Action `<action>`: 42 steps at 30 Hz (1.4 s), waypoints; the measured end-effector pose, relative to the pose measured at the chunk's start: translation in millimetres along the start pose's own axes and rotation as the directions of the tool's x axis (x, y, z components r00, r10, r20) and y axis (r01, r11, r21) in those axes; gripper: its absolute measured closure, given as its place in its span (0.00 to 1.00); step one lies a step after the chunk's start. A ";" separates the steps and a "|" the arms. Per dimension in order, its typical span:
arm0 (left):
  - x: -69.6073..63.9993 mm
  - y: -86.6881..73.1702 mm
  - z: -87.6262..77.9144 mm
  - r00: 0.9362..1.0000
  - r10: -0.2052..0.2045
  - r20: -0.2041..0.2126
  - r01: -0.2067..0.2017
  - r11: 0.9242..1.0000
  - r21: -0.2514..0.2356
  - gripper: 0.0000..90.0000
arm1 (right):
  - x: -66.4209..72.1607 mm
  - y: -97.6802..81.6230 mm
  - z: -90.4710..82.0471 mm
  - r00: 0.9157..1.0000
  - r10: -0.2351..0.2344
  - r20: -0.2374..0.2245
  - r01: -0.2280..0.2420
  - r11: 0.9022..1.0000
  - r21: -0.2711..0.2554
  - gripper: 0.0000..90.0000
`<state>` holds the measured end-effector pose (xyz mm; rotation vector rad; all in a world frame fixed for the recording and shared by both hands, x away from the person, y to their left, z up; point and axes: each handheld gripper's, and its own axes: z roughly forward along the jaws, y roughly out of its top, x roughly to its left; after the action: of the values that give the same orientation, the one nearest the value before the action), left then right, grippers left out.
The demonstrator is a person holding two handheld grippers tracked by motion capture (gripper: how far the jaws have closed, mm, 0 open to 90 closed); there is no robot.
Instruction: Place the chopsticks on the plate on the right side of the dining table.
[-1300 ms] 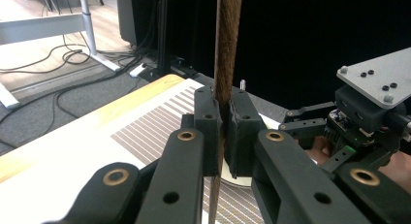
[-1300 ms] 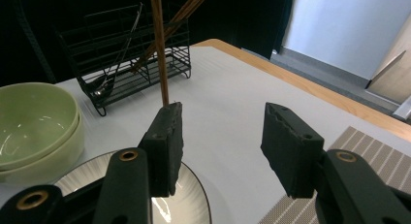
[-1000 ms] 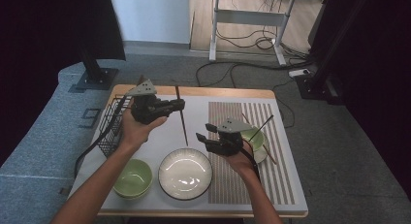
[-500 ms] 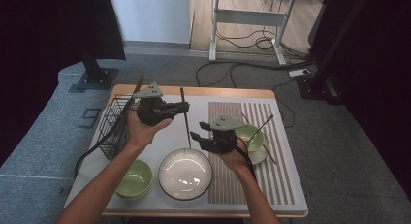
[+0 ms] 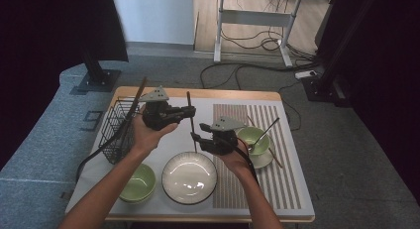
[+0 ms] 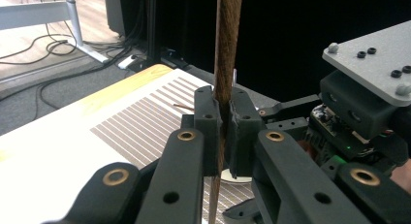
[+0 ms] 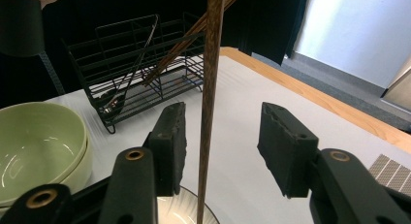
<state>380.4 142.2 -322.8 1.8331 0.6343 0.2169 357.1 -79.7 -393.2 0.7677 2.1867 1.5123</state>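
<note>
The left gripper (image 5: 185, 111) pinches a brown chopstick (image 5: 191, 121) between its jaws, holding it upright above the tabletop (image 5: 163, 199); the left gripper view shows the pads pressed tight on the chopstick (image 6: 227, 49). The right gripper (image 5: 198, 132) sits just beside it, lower down, jaws spread with the chopstick (image 7: 211, 88) standing between them, close to one pad but not squeezed; those jaws have just been closing. Below the grippers lies a white plate (image 5: 189, 177). A green bowl (image 5: 136, 184) stands left of it, a wire basket (image 5: 115, 130) with more chopsticks behind that. Another green bowl (image 5: 252, 138) with a spoon (image 5: 262, 135) sits on the striped mat (image 5: 282, 179).
</note>
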 end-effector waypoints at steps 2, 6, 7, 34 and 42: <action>-0.8 -0.7 1.0 1.000 0.000 0.003 0.000 1.000 -0.001 0.94 | 0.0 0.7 1.1 1.000 0.003 0.001 -0.003 1.000 -0.003 0.61; -1.5 -2.9 4.7 1.000 0.000 0.009 0.000 1.000 0.005 0.94 | -0.7 1.8 4.1 1.000 0.010 -0.001 -0.010 1.000 0.003 0.65; -1.6 -3.3 5.3 1.000 0.002 0.009 -0.002 1.000 0.007 0.94 | -0.7 2.0 4.8 1.000 0.010 -0.001 -0.010 1.000 0.000 0.67; -0.8 -5.1 -4.1 0.999 0.028 -0.038 -0.029 0.999 -0.034 0.75 | -3.1 9.9 7.6 1.000 -0.013 0.003 0.013 1.000 0.005 0.94; 8.4 -14.2 -11.8 0.998 -0.003 -0.065 -0.001 0.999 -0.052 0.60 | -11.0 12.9 -3.4 1.000 0.007 0.024 -0.007 1.000 -0.016 0.94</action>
<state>377.7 159.5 -333.0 1.7810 0.6688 0.2907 366.6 -85.5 -380.0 0.7852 2.1545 1.5141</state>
